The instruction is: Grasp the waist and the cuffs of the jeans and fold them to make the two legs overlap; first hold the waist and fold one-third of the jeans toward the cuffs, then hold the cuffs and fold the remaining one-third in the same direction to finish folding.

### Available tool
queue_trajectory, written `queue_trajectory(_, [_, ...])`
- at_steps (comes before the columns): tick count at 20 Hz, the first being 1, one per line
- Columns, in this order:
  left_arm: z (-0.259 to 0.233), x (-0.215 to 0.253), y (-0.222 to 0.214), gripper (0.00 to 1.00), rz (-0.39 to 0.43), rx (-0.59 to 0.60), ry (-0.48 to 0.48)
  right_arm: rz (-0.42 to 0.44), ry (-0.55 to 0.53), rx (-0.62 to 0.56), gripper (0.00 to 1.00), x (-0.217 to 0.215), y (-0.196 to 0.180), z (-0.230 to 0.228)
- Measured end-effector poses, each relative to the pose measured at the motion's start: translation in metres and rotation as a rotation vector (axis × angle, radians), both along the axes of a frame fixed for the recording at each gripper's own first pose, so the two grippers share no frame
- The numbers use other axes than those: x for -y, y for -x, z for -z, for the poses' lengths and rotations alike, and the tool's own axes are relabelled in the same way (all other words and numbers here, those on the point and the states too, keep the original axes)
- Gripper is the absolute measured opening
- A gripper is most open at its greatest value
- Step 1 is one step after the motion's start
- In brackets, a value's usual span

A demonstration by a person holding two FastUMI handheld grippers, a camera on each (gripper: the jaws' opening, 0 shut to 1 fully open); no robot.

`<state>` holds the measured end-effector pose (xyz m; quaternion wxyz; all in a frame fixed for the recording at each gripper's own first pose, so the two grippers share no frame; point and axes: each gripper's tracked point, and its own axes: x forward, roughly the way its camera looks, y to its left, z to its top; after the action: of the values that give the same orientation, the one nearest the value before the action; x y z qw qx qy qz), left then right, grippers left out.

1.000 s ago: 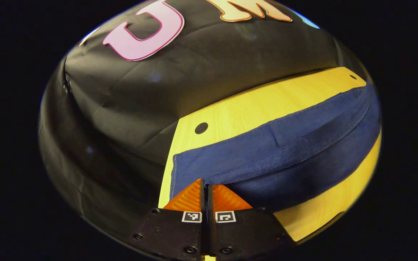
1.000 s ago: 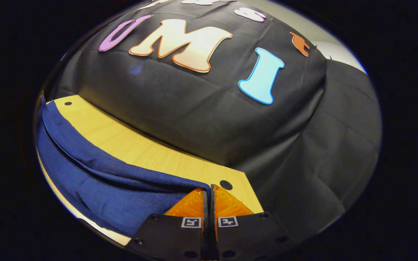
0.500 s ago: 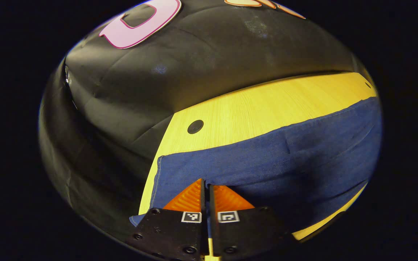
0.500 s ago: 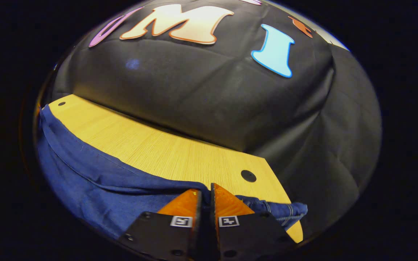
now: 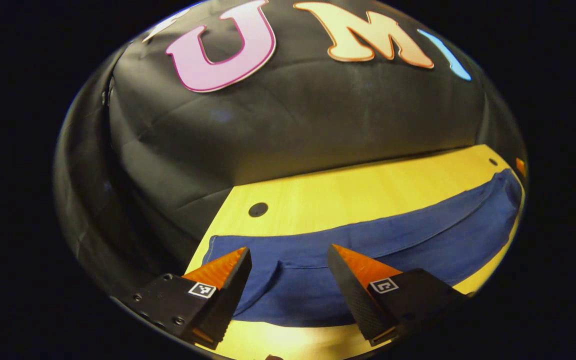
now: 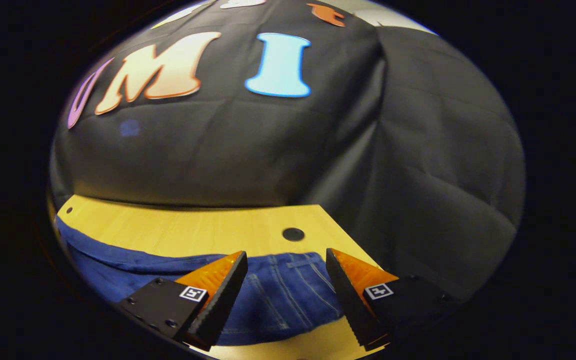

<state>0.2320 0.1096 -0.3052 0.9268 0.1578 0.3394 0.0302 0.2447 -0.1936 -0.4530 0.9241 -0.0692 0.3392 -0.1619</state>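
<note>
Dark blue jeans (image 5: 368,255) lie flat across the yellow wooden table (image 5: 348,195), legs overlapped lengthwise. In the left gripper view the cuff end lies under my left gripper (image 5: 288,257), which stands open above the cloth with nothing between its fingers. In the right gripper view the waist end of the jeans (image 6: 283,295), with its stitched seams, lies beneath my right gripper (image 6: 285,260), also open and holding nothing. The far part of the jeans stretches off to the side in each view.
The table has a dark round hole near each far corner (image 5: 258,209) (image 6: 293,233). A strip of bare tabletop (image 6: 193,232) runs between the jeans and the black cloth wall behind. The table's side edges drop off close to both ends of the jeans.
Both grippers were shut on the jeans' edge and carried it over. Now both have opened, let the cloth go and lifted a little; the jeans lie flat.
</note>
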Motion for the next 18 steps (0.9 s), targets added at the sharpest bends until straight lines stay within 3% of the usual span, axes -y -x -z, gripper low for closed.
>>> queue_trajectory(2, [-0.010, 0.007, -0.003, 0.95, 0.021, 0.022, 0.042, 0.088, 0.015, -0.040, 1.00, 0.037, 0.023, 0.005])
queue_trajectory(5, [-0.029, 0.016, -0.003, 0.95, 0.035, 0.047, 0.094, 0.196, -0.054, -0.092, 0.99, 0.061, 0.045, 0.024])
queue_trajectory(11, [-0.036, 0.024, 0.012, 0.95, 0.003, 0.060, 0.161, 0.362, -0.282, -0.259, 0.98, 0.055, 0.075, 0.092])
queue_trajectory(12, [-0.037, 0.021, 0.014, 0.95, -0.004, 0.055, 0.156, 0.380, -0.277, -0.219, 1.00, 0.059, 0.068, 0.084])
queue_trajectory(13, [-0.037, 0.018, 0.016, 0.95, -0.013, 0.051, 0.152, 0.363, -0.328, -0.210, 0.90, 0.053, 0.058, 0.092])
queue_trajectory(17, [-0.040, 0.009, 0.023, 0.95, -0.046, 0.040, 0.151, 0.324, -0.304, -0.186, 0.13, 0.058, 0.054, 0.090])
queue_trajectory(18, [-0.041, 0.009, 0.026, 0.95, -0.049, 0.034, 0.156, 0.307, -0.282, -0.195, 0.07, 0.062, 0.055, 0.087])
